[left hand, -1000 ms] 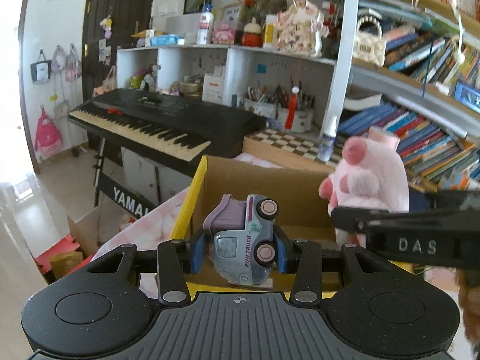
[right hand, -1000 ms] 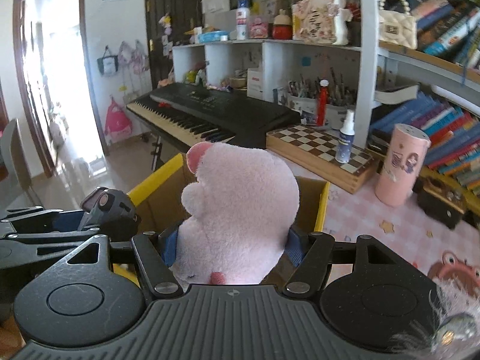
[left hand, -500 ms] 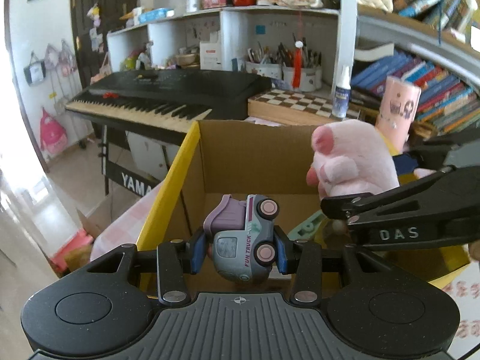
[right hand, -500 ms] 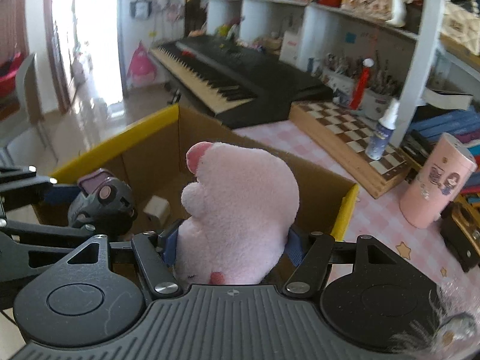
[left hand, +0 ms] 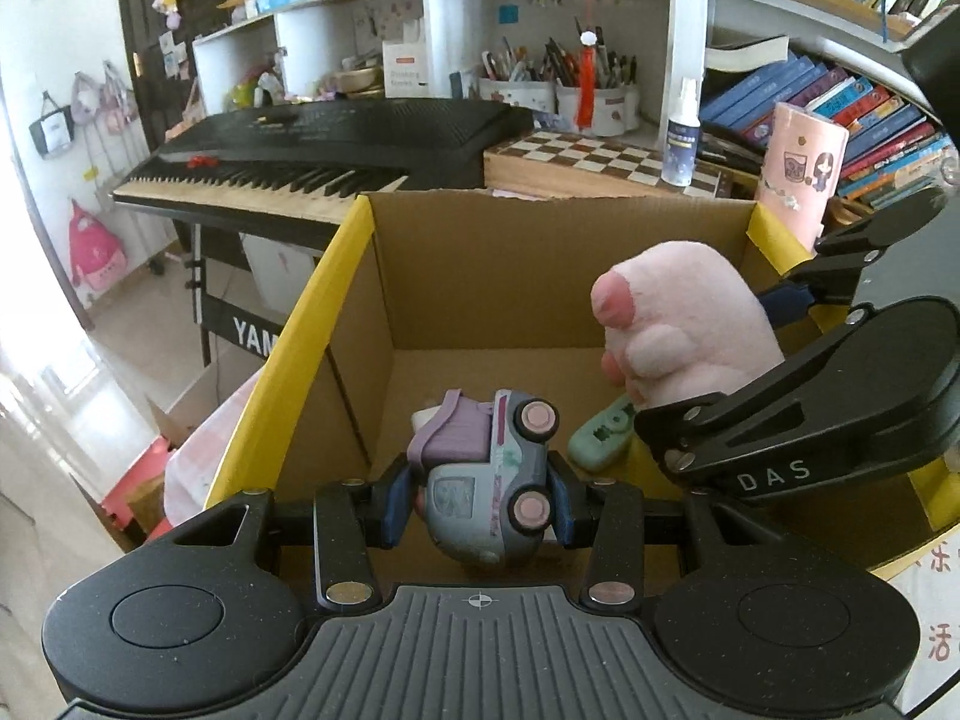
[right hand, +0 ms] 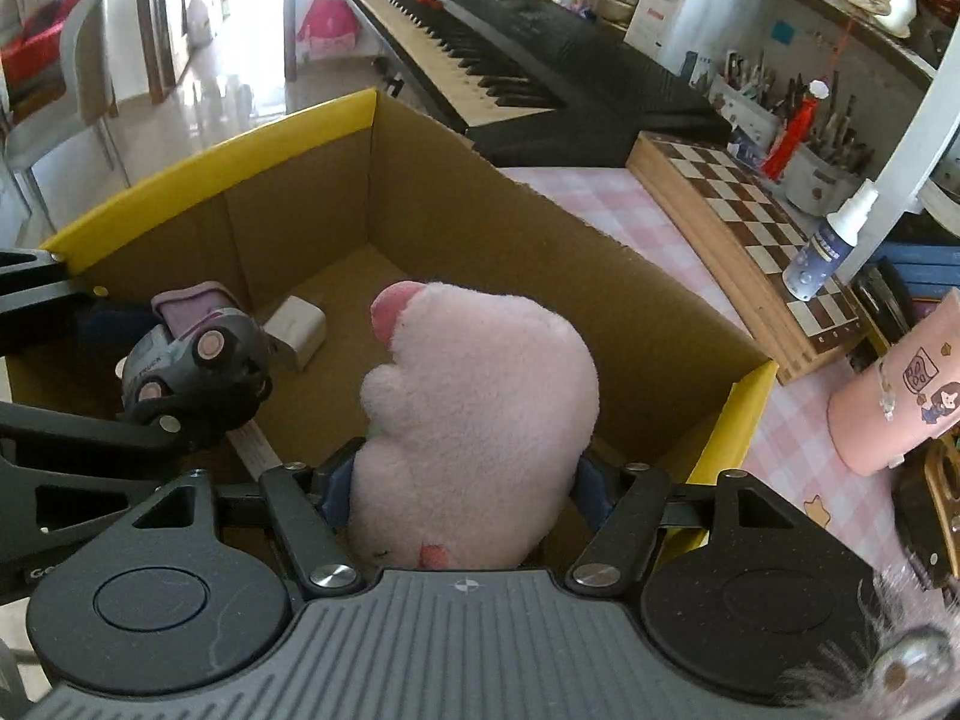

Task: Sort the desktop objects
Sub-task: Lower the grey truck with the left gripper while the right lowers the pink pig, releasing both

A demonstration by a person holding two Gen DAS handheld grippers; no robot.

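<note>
**Inspector:** Left claw (left hand: pixel 480 495)?

**Assistant:** Closed on the small grey-and-lilac plastic toy truck (left hand: pixel 486 483), blue pads against its front and rear. It is held low inside the open brown cardboard box with yellow rim (left hand: pixel 288 330), above the floor. I judge that is to shorten the drop on release.

**Inspector:** Orientation?

**Assistant:** Rolled onto its side: both pink wheels face up and toward the right. Its long axis runs across the claw, pad to pad.

**Inspector:** Right claw (right hand: pixel 465 486)?

**Assistant:** Clamped around the base of the pink plush soft toy (right hand: pixel 480 420), also over the box interior, beside the truck but apart from it. Its long axis points forward along the fingers, the darker pink tip leading toward the far wall.

**Inspector:** Box contents?

**Assistant:** A small white block (right hand: pixel 297 330) near the far corner and a mint-green plastic gadget (left hand: pixel 600 435) on the floor. The box stands on the pink-checked bench (right hand: pixel 606 204).

**Inspector:** Assessment?

**Assistant:** Both items look positioned for release; neither is yet set down.
</note>
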